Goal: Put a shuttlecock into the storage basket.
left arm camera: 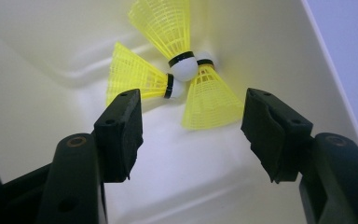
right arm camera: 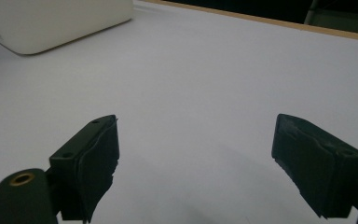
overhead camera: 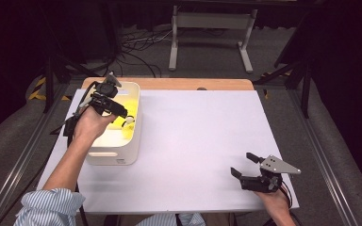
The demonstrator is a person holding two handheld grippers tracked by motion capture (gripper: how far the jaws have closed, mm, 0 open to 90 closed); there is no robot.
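Left gripper view: your left gripper (left arm camera: 193, 126) hangs inside the white bin (left arm camera: 37, 42), its jaws spread wide with nothing between them, pointed at three yellow shuttlecocks (left arm camera: 182, 65) that lie clustered on the bin floor, white heads touching, just beyond the jaw tips. From the high view, that bin (overhead camera: 134, 141) sits at the left edge of the white table (overhead camera: 202, 141). Your right gripper (overhead camera: 245, 165) rests at the near right corner, jaws also standing open and empty, well apart from the bin.
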